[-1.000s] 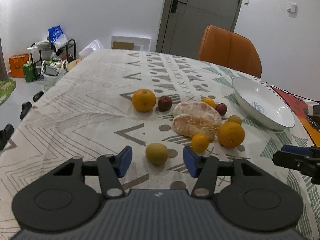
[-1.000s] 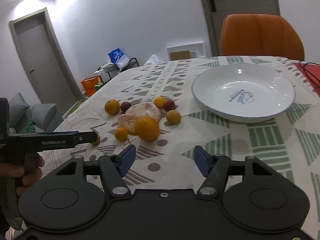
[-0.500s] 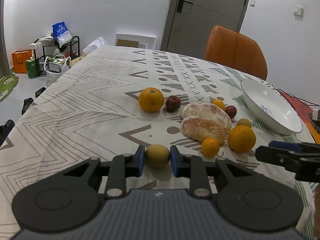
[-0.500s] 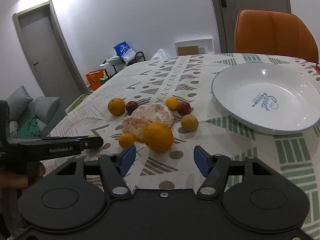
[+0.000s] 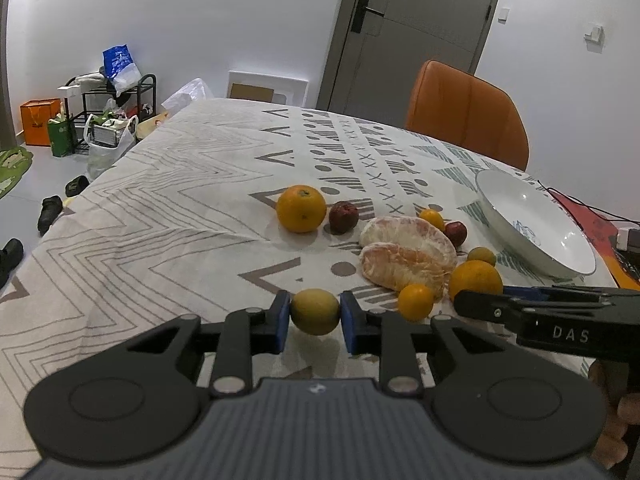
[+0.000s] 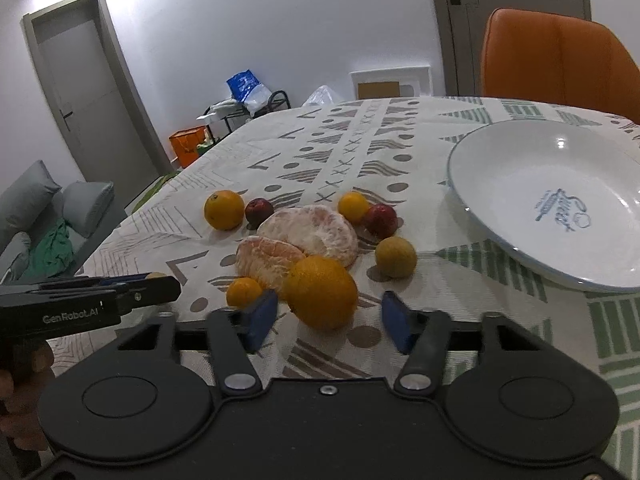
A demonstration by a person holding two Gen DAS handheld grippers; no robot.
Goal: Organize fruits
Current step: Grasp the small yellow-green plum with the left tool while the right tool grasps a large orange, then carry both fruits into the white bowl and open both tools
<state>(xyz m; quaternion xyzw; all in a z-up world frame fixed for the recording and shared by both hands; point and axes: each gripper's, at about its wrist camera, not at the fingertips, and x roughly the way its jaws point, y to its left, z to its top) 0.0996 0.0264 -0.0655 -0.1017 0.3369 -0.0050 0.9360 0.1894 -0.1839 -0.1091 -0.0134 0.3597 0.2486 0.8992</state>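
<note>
Round yellow-green fruit point(image 5: 315, 311) sits pinched between left gripper's point(image 5: 313, 320) blue pads.

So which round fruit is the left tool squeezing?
The yellow-green fruit, pinched in the left tool. The other yellow-green one and the oranges lie free on the tablecloth.

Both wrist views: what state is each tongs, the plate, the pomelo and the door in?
left tongs: shut on the yellow-green fruit
right tongs: open, astride the large orange
white plate: empty, upright
pomelo halves: peeled, on the tablecloth
grey door: closed
</note>
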